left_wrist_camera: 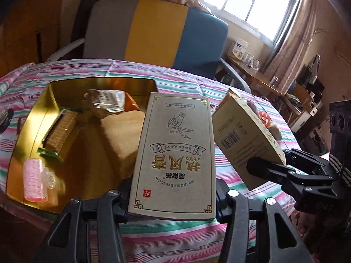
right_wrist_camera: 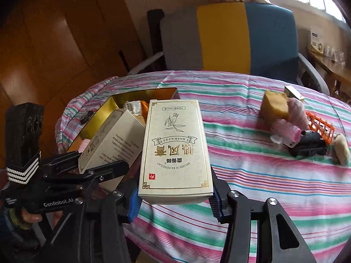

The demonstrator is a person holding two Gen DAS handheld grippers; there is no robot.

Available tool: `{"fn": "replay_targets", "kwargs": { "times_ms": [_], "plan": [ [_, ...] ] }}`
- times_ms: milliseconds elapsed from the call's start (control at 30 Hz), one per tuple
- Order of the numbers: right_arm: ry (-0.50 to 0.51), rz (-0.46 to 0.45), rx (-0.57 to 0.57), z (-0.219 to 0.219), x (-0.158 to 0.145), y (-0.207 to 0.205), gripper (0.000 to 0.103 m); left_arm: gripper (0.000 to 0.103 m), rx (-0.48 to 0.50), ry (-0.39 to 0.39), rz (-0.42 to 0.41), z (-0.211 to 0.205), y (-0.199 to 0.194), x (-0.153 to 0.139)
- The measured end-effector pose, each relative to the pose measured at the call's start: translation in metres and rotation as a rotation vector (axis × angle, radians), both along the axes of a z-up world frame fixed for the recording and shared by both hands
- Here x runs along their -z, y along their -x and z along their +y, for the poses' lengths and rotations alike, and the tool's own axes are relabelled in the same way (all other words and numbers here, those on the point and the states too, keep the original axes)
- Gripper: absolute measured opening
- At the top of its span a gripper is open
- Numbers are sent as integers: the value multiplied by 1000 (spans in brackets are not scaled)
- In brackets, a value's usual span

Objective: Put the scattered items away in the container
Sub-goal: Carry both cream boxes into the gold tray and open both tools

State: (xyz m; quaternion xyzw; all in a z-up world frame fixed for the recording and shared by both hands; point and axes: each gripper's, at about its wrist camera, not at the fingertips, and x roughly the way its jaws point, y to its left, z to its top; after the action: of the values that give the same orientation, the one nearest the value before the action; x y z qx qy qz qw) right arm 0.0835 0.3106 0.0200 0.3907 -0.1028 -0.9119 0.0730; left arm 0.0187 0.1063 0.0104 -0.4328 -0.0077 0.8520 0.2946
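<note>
- Two identical cream boxes are in the air at once, one per gripper, both above the striped cloth (right_wrist_camera: pixel 252 175) near the gold tin (left_wrist_camera: pixel 33 114).
- Left gripper (left_wrist_camera: pixel 173 206): fingers clamped on the narrow sides of the left-hand box (left_wrist_camera: pixel 175 153), printed face up, its far end overlapping the tin's right rim.
- Right gripper (right_wrist_camera: pixel 175 199): fingers clamped the same way on the right-hand box (right_wrist_camera: pixel 175 149), just right of the other box and apart from it.
- Step in hand, as I judge it: carry phase, boxes lifted and heading for the tin; neither released yet.
- Tin already holds a wafer pack (left_wrist_camera: pixel 59 129), a silver sachet (left_wrist_camera: pixel 105 103), a pink hair roller (left_wrist_camera: pixel 33 179) and a tan block (left_wrist_camera: pixel 122 138).
- Next move calls for placing one box at a time; free floor is limited, so each should probably go in flat or on edge beside the tan block.
- Obstruction risk: the two grippers are close together and could collide over the tin.
- Left to tidy, far right on the cloth: yellow sponge (right_wrist_camera: pixel 275 106), pink rollers (right_wrist_camera: pixel 287 129), orange comb (right_wrist_camera: pixel 321 127), black item (right_wrist_camera: pixel 307 146).
</note>
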Motion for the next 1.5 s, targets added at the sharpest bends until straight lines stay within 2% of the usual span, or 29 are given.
{"fn": "replay_targets", "kwargs": {
  "times_ms": [300,467,733,900,933,967,1033,1233,1367,1500],
  "plan": [
    [-28,-23,-140,-63,4,29,52,53,-161,-3,-27,-63,20,18],
    [-54,-20,-202,-94,2,43,52,53,-207,1,-8,-83,30,18],
    [-109,7,-194,-121,-10,80,52,54,-267,56,60,-100,69,5],
    [-113,30,-146,-122,-21,117,54,62,-313,96,56,-109,90,8],
    [-105,26,-143,-122,-21,124,56,63,-319,95,56,-111,90,8],
    [-97,17,-138,-121,-19,129,64,64,-324,93,54,-113,90,9],
    [-72,3,-133,-119,-15,132,67,64,-334,90,48,-116,88,9],
    [15,-40,-98,-101,5,117,74,64,-331,38,61,-115,69,0],
    [95,-49,-55,-78,10,97,74,64,-285,14,89,-100,52,-11],
    [147,-56,0,-53,14,76,76,64,-213,29,108,-77,39,-18]
  ]
}}
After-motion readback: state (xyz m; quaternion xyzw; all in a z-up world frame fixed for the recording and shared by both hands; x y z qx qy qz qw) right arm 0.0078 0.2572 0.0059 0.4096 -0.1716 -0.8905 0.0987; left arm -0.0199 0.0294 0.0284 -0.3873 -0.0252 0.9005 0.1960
